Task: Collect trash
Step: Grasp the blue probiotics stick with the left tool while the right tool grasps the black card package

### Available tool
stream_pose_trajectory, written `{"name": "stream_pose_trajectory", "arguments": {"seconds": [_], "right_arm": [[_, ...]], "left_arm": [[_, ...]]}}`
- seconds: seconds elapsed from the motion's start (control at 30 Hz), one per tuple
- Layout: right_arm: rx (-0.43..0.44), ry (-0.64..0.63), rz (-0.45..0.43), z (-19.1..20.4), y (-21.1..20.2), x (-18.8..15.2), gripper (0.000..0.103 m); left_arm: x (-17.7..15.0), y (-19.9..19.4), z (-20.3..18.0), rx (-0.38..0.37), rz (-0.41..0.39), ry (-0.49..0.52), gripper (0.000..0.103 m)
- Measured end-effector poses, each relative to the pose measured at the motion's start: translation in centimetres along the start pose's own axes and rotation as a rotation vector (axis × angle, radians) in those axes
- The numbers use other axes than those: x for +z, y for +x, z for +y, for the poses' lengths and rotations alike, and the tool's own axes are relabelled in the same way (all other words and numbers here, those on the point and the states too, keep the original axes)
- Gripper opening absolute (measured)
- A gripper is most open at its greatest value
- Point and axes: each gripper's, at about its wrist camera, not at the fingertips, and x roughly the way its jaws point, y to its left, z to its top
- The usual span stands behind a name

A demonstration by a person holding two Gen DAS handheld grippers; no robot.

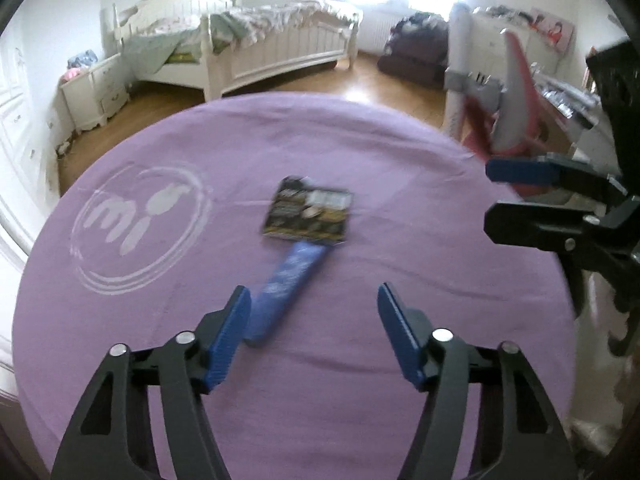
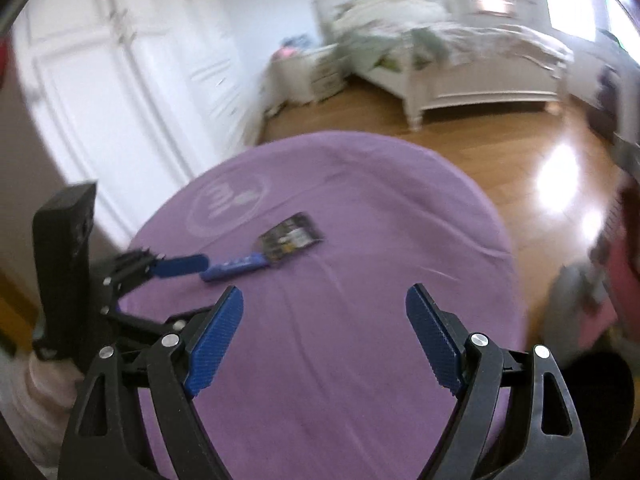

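Two grippers over a purple table, trash not yet picked up

The left gripper (image 1: 314, 304) has its jaws spread and empty, a blue wrapper (image 1: 286, 286) just beside the left one; a dark packet (image 1: 308, 216) lies at 12 o'clock, touching the wrapper's far end. The right gripper (image 2: 324, 312), jaws spread and empty, is well short of both. Likely risks: a jaw nudging the flat wrapper away, or snagging the tablecloth. The table (image 1: 400, 420) is otherwise bare, with its edges well clear of the trash.
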Motion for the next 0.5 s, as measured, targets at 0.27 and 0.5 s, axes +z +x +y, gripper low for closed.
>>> {"name": "stream_pose_trajectory", "arguments": {"seconds": [0.27,0.5], "right_arm": [[0.012,-0.113,0.092,2.6,6.7,3.2,0.083],[0.016,-0.186,0.156,2.7,11.4,4.8,0.083]], "left_arm": [[0.1,1.2,1.4,0.031,0.009,0.1,0.017],[-0.7,0.0,2.7,0.01,-0.002,0.028,0.014]]}}
